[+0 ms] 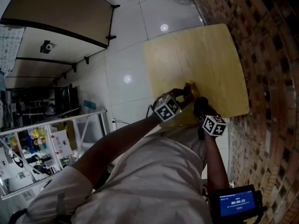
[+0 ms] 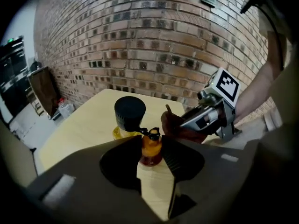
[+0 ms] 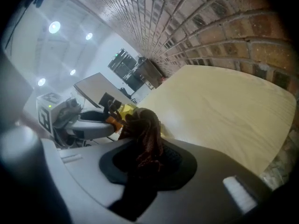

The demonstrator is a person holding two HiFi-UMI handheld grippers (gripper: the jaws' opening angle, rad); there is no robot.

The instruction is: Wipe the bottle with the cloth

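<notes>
Broadly, the pale wooden counter (image 1: 201, 55) lies bare across its far half, its right edge along the brick wall (image 1: 266, 55). Both grippers work close to its near edge. The right gripper (image 3: 148, 158) pinches a bunched dark brown cloth (image 3: 145, 129). The left gripper (image 2: 151, 143) is clamped on the small orange bottle (image 2: 151, 152), which stands upright on the counter. A black-topped yellow container (image 2: 129, 113) is just behind the bottle.

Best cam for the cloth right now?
Right gripper view: the dark brown cloth fills the centre, bunched and clamped between the right gripper's jaws. The left gripper view shows it smaller, a wad at that gripper's tip beside the orange bottle. In the head view it is too small to make out.
</notes>
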